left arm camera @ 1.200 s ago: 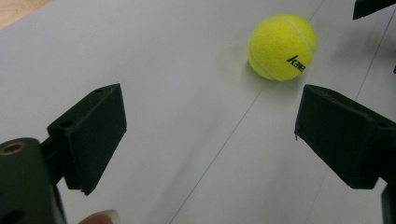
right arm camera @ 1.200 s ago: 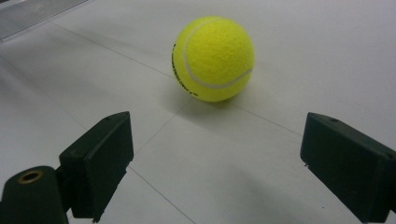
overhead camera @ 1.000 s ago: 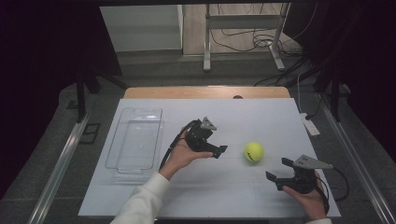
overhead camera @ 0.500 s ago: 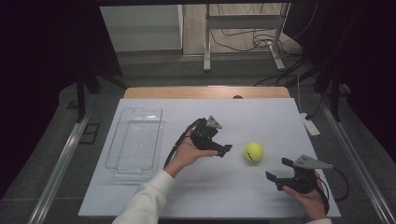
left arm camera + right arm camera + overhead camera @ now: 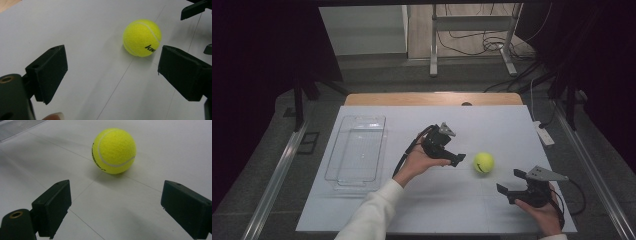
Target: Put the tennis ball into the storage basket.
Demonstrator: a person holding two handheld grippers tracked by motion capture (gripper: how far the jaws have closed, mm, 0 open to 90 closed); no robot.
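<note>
High view: white table (image 5: 362, 210) carrying one yellow tennis ball (image 5: 483, 162), resting right of centre on the bare surface. Left gripper (image 5: 455, 159), held in the person's left hand (image 5: 419, 162), sits just beside the ball on its left side, jaws pointed toward it and apart, not touching it. Right gripper (image 5: 508, 191), held in the right hand (image 5: 542, 212) near the table's front right corner, lies near the ball, jaws apart and aimed toward it. Clear plastic tray (image 5: 357, 150) stands at the table's left, well apart from the ball. White sleeve (image 5: 369, 217) enters from the bottom edge.

Left gripper view: two black jaws rise wide apart, nothing between them. Tennis ball (image 5: 142, 38) lies ahead on the white surface, toward the right-hand jaw, black lettering on its side; no contact. Part of the right gripper (image 5: 197, 8) appears at the upper right corner.

Right gripper view: black jaws spread wide, holding nothing. Tennis ball (image 5: 114, 150) sits ahead, roughly centred between them, clear of both. Edge of the tray (image 5: 17, 127) shows at the upper left.
</note>
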